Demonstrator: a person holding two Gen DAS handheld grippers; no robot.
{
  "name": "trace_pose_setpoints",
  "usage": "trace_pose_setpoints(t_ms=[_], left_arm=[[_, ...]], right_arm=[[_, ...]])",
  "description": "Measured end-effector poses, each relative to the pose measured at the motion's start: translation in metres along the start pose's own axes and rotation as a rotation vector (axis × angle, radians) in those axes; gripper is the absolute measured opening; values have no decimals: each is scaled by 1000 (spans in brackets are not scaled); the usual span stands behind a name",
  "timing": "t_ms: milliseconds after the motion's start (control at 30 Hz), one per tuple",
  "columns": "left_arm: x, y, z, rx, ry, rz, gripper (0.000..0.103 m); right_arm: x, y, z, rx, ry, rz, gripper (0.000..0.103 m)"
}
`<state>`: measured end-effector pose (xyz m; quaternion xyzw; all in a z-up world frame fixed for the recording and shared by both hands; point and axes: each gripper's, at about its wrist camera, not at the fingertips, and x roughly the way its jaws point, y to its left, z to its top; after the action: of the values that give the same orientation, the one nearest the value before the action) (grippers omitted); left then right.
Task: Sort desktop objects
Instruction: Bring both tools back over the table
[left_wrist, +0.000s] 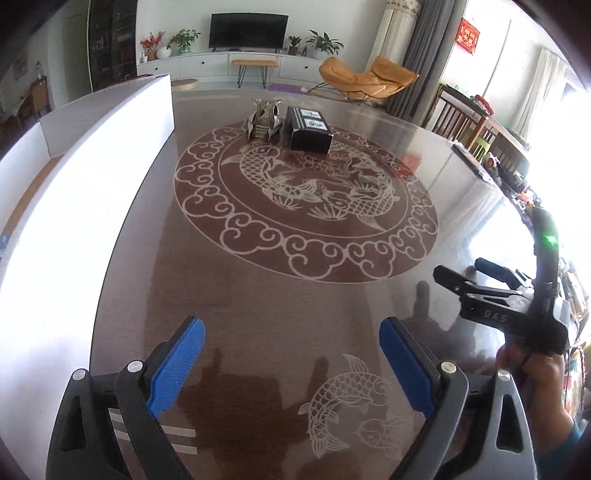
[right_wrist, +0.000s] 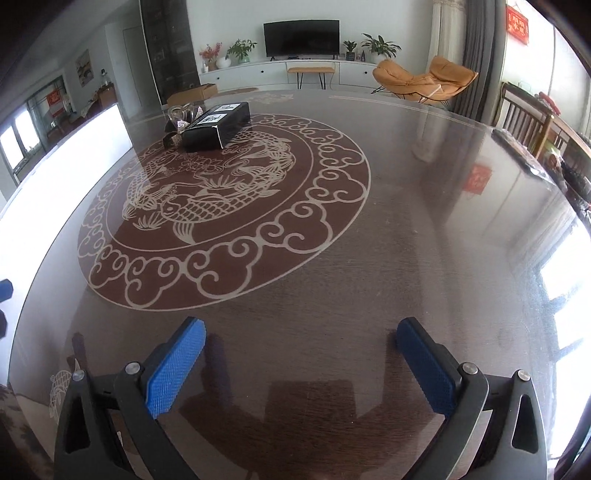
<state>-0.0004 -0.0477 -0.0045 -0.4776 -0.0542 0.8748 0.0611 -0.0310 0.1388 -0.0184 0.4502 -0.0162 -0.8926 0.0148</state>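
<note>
In my left wrist view the left gripper (left_wrist: 291, 354) sits at the bottom of the frame, its blue pads (left_wrist: 177, 365) spread wide with only bare table (left_wrist: 258, 302) between them. At the lower right of that frame my right hand (left_wrist: 532, 373) grips the handle of the right gripper (left_wrist: 469, 271), whose black fingers point left over the glass.

In the right wrist view that gripper's jaws are also wide apart, nothing between the blue pads (right_wrist: 173, 369), only their dark reflections on the glossy top.

Further up, the round koi medallion (left_wrist: 306, 203) fills the middle of the table. At its far rim, upper centre in the left view, stands a black box (left_wrist: 309, 129) with two white labels on its lid; the lid is shut, so I cannot tell what it holds. Just to its left, near or touching it, is a glittery silver-and-dark ornament (left_wrist: 264, 120); in the right view it looks like clear glass, upper left.

Along the left edge runs a white open-topped box (left_wrist: 107, 140); the little I can see inside shows a brown floor and no contents I can make out.
</note>
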Motion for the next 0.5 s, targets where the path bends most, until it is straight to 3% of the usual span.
trace_pose_setpoints(t_ms=[200, 400, 500], left_arm=[[36, 7, 2, -50, 28, 58, 96], [51, -3, 13, 25, 30, 181, 98], [55, 1, 19, 23, 29, 174, 103]], right_arm=[[4, 7, -2, -13, 17, -57, 103], [4, 7, -3, -16, 16, -52, 103], [4, 7, -3, -16, 16, -52, 103]])
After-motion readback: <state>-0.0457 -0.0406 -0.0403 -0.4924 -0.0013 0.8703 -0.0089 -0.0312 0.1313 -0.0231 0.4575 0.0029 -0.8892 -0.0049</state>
